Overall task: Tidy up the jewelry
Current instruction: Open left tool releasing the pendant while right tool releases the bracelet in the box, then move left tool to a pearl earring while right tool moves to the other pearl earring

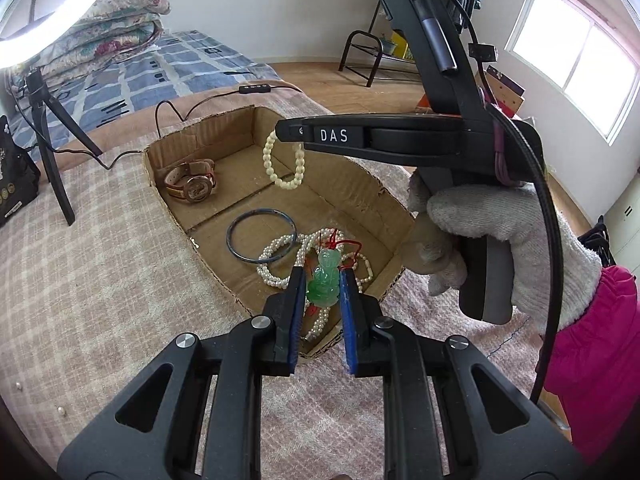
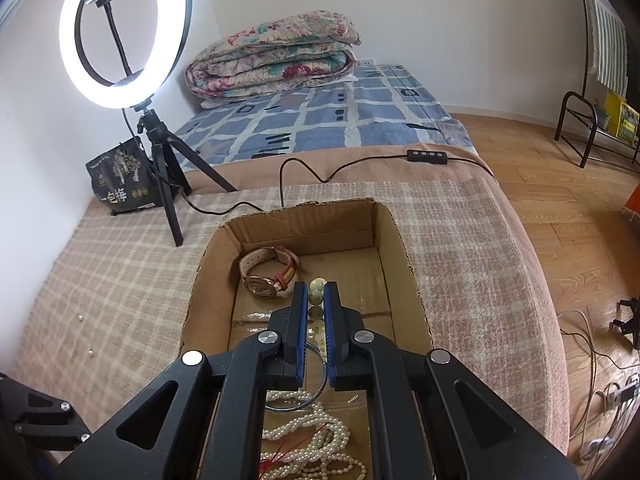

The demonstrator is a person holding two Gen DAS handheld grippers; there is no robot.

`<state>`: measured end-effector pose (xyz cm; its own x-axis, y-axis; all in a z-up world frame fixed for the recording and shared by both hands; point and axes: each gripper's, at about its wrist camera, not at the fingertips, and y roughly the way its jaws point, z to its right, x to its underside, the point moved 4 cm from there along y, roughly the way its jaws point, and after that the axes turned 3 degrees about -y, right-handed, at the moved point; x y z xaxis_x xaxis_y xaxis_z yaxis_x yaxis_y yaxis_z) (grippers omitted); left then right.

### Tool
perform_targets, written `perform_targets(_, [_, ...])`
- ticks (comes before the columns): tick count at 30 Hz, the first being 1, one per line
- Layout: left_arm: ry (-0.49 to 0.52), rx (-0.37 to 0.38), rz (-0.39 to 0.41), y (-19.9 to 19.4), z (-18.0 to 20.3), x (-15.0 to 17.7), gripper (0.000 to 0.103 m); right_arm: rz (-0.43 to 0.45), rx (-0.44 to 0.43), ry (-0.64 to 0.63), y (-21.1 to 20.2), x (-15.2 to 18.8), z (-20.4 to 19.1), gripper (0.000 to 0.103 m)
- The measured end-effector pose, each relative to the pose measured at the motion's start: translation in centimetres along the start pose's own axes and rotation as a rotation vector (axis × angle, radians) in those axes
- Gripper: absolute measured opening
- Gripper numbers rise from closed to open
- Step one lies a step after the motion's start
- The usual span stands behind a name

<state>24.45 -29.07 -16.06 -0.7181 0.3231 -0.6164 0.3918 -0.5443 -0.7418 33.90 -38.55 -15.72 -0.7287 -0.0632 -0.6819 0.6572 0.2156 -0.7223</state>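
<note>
A shallow cardboard box (image 1: 236, 128) lies on a checked blanket. In it are a pink-strapped watch (image 1: 192, 184), a dark bangle (image 1: 260, 240) and a pile of pearl strands (image 1: 280, 276). My left gripper (image 1: 323, 284) is shut on a green jade pendant (image 1: 325, 280) with red cord, just above the pearls. My right gripper (image 2: 316, 300) is shut on a cream bead bracelet (image 2: 317, 298). In the left wrist view the bracelet (image 1: 282, 160) hangs from the right gripper's tip over the box's middle. The watch (image 2: 266, 268) and pearls (image 2: 312, 436) also show in the right wrist view.
A ring light (image 2: 124, 32) on a tripod (image 2: 168, 184) and a black bag (image 2: 120, 180) stand at the far left. Its cable with a remote (image 2: 426, 157) runs behind the box. A folded quilt (image 2: 272, 56) lies on the bed. A metal rack (image 2: 592, 128) stands on the wooden floor.
</note>
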Motion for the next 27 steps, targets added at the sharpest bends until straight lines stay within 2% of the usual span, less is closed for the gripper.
perform_targets(2, [-0.002,0.007,-0.007,0.0,0.0,0.0,0.016,0.003,0.006,-0.002,-0.1,-0.1,-0.1,0.008])
perform_targets(3, [-0.001,0.003,-0.009,0.1,-0.1,0.0,0.017,0.006,0.013,-0.004,-0.2,-0.1,-0.2,0.015])
perform_targets(4, [0.0,0.0,-0.011,0.1,-0.1,0.1,0.027,0.008,0.022,-0.006,-0.3,-0.2,-0.2,0.021])
perform_targets(5, [-0.001,0.0,-0.01,0.1,-0.2,0.2,0.04,0.012,0.032,-0.005,-0.4,-0.3,-0.2,0.035])
perform_targets(6, [-0.003,-0.001,-0.004,0.0,-0.2,0.2,0.045,0.017,0.042,-0.002,-0.5,-0.4,-0.1,0.046])
perform_targets(7, [-0.005,-0.003,0.003,-0.1,-0.3,0.2,0.05,0.019,0.047,0.0,-0.6,-0.4,-0.1,0.051])
perform_targets(10, [-0.013,-0.006,0.003,-0.4,-0.4,0.3,0.058,0.02,0.082,-0.004,-0.8,-0.6,-0.2,0.065])
perform_targets(12, [-0.015,-0.009,0.004,-0.6,-0.5,0.4,0.058,0.023,0.109,-0.008,-1.0,-0.7,-0.2,0.075])
perform_targets(15, [-0.021,-0.012,0.003,-1.0,-0.6,0.7,0.058,0.028,0.129,-0.015,-1.5,-0.9,-0.5,0.08])
perform_targets(27, [-0.042,-0.047,0.044,-4.9,-3.1,1.7,0.058,0.038,0.178,-0.032,-3.1,-1.8,-2.6,0.081])
